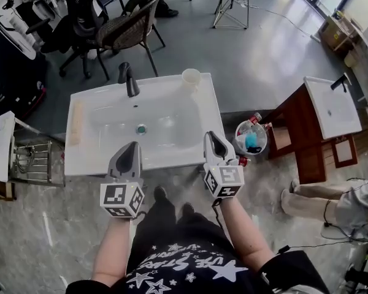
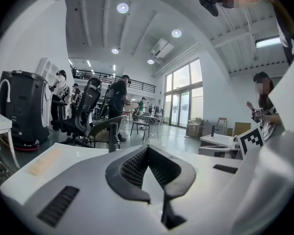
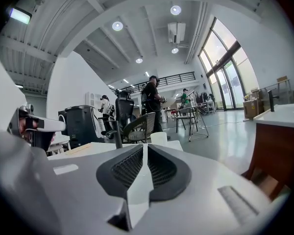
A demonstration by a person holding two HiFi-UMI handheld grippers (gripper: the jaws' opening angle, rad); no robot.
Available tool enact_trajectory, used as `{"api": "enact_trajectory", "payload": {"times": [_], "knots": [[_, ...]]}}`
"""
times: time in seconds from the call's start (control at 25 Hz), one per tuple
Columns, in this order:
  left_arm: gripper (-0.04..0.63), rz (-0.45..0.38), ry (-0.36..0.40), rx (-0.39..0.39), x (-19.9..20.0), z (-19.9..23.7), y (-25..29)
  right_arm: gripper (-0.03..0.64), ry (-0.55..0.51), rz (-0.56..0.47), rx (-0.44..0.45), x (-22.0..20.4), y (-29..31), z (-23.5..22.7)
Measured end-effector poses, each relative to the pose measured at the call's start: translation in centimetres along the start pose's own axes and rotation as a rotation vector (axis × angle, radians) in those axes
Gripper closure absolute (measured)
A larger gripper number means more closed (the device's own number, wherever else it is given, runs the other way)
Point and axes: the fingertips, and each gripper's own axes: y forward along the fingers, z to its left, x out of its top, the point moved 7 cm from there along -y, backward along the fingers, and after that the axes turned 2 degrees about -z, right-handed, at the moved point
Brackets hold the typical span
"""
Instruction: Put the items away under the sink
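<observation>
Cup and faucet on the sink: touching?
Apart. The head view shows the cup at the back right corner of the sink, the faucet well left, bare rim between.

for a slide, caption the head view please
Left gripper and right gripper, both shut and empty, at the near edge of a sink; cup on its far rim.
</observation>
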Motion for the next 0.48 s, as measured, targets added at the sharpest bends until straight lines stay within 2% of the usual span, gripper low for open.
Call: {"api": "enact_trajectory", "payload": {"times": [0.36,0.48], "knots": [[0.586,0.009,0.007,-0.132,0.9,2.8,7.5,0.556,-0.026,0.004,-0.068,2.2,5.1,-0.9],[0.586,0.014,0.012,-0.172,1.1,3.5,9.7,0.476,-0.014,0.001,-0.070,2.3,6.9,-0.7]]}}
